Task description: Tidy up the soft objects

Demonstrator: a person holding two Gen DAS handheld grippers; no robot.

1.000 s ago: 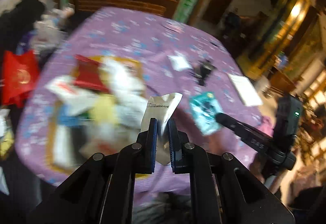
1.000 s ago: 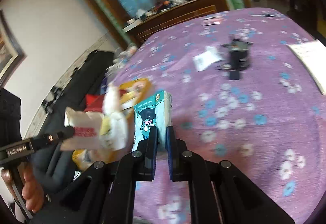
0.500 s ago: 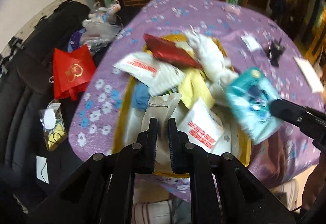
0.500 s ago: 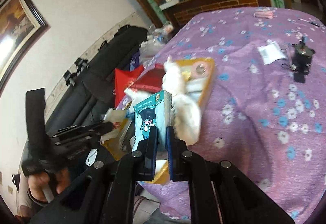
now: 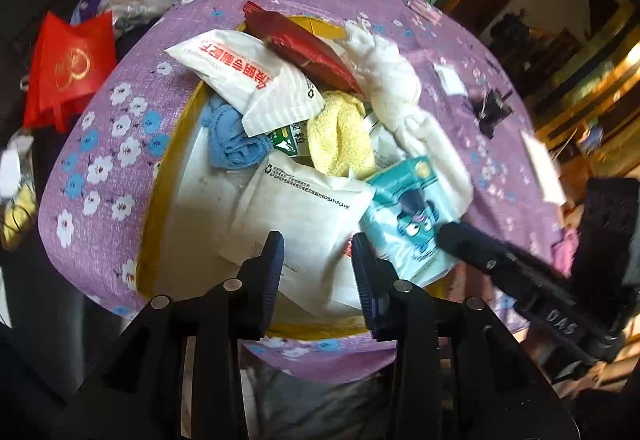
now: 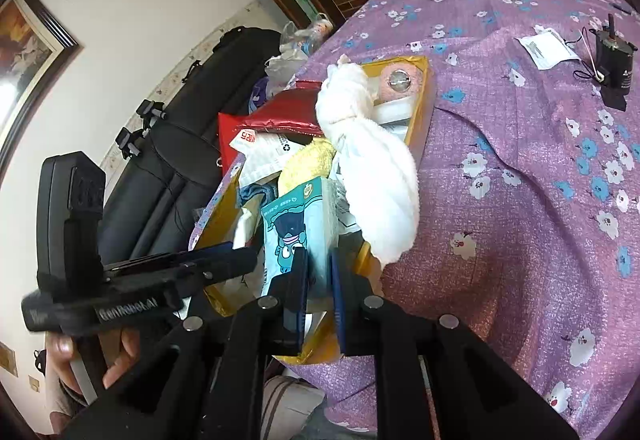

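My left hand-held gripper [image 5: 318, 260] just opened wide, dropping its pouch [image 5: 304, 215] in the box [image 5: 160, 207]; right hand-held gripper [image 6: 318, 272] still pinches the tissue pack [image 6: 298, 215].

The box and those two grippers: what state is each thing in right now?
Left gripper: open, above a white pouch.
Right gripper: shut on the teal tissue pack.
Box: open, heaped full.
White towel: draped over the box's edge.
Red pouch: lying on top.
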